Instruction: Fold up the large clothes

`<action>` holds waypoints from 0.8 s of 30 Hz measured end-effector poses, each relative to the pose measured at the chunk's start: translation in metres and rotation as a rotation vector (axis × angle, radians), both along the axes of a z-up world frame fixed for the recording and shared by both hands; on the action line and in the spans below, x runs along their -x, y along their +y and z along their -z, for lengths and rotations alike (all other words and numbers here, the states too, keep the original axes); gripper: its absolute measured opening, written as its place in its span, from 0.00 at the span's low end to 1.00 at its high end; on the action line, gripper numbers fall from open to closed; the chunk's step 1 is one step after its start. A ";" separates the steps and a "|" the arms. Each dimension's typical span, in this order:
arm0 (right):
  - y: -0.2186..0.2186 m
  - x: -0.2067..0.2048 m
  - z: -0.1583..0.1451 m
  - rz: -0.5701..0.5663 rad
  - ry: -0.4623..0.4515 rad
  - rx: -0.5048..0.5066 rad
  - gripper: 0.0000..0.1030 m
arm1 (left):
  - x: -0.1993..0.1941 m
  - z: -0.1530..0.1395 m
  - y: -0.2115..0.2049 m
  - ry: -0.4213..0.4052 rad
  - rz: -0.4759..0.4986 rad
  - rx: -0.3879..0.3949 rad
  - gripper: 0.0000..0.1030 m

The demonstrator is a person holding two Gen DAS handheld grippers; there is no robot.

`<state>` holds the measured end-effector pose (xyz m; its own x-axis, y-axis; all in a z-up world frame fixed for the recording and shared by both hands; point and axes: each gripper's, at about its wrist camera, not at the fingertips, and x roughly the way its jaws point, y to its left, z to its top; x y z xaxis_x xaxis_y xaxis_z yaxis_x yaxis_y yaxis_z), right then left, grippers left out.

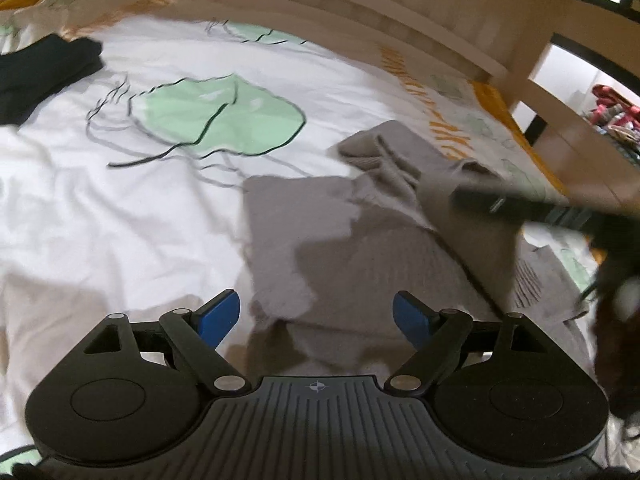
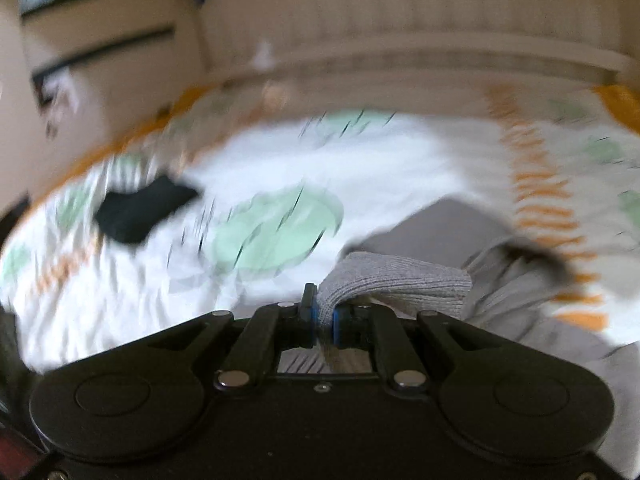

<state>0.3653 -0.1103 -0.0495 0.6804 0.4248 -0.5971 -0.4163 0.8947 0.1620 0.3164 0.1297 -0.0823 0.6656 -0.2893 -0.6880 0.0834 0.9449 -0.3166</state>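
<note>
**A:** What does your left wrist view show?

**B:** My left tool [image 1: 316, 316] hangs with its blue pads wide apart and nothing between them. Below and ahead lies the grey sweater [image 1: 360, 240], crumpled on the bed cover [image 1: 120, 208], which is white with a green leaf print. A ribbed part of it reaches toward the wooden bed frame [image 1: 360, 12]. My right tool [image 1: 520, 208] crosses in from the right edge as a dark blurred bar over the knit. A black garment [image 1: 36, 76] lies well apart at the far left of the bed.

**A:** And the right wrist view?

**B:** It is heavily blurred. My right tool [image 2: 323, 320] is clenched on a ribbed fold of the grey sweater [image 2: 400, 280]; the knit rises out of the pinched pads and bends off to the right. The rest of the sweater trails low on the right over the bed cover [image 2: 100, 312]. The black garment [image 2: 140, 212] sits far left, and the bed frame [image 2: 440, 60] runs behind.
</note>
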 end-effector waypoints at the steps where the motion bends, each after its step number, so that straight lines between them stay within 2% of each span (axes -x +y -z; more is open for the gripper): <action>1: 0.009 0.002 0.009 -0.014 0.008 0.026 0.15 | 0.002 0.000 0.004 0.003 -0.005 0.009 0.81; 4: 0.029 0.012 0.033 -0.063 0.013 0.075 0.23 | 0.002 0.000 0.010 0.002 -0.008 0.017 0.81; 6: 0.032 0.019 0.041 -0.114 0.015 0.071 0.55 | 0.002 -0.002 0.010 -0.012 0.002 0.015 0.81; 8: 0.022 0.030 0.038 -0.147 -0.012 0.033 0.66 | 0.005 -0.006 0.009 -0.033 0.019 0.022 0.81; 12: -0.008 0.051 0.029 -0.113 -0.059 0.012 0.67 | 0.002 -0.011 -0.005 -0.060 0.059 0.042 0.81; 17: -0.050 0.069 0.036 -0.025 -0.058 0.033 0.68 | -0.009 -0.008 -0.038 -0.055 0.118 0.040 0.81; 20: -0.074 0.076 0.045 0.034 -0.027 0.025 0.68 | -0.015 -0.003 -0.064 -0.060 0.150 -0.023 0.81; 24: -0.101 0.088 0.051 0.104 -0.007 -0.021 0.68 | -0.026 0.006 -0.093 -0.080 0.178 -0.149 0.81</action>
<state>0.2776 -0.2118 -0.1002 0.7256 0.3638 -0.5840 -0.3225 0.9296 0.1783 0.3428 0.0369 -0.0878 0.6674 -0.3066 -0.6786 0.2723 0.9487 -0.1607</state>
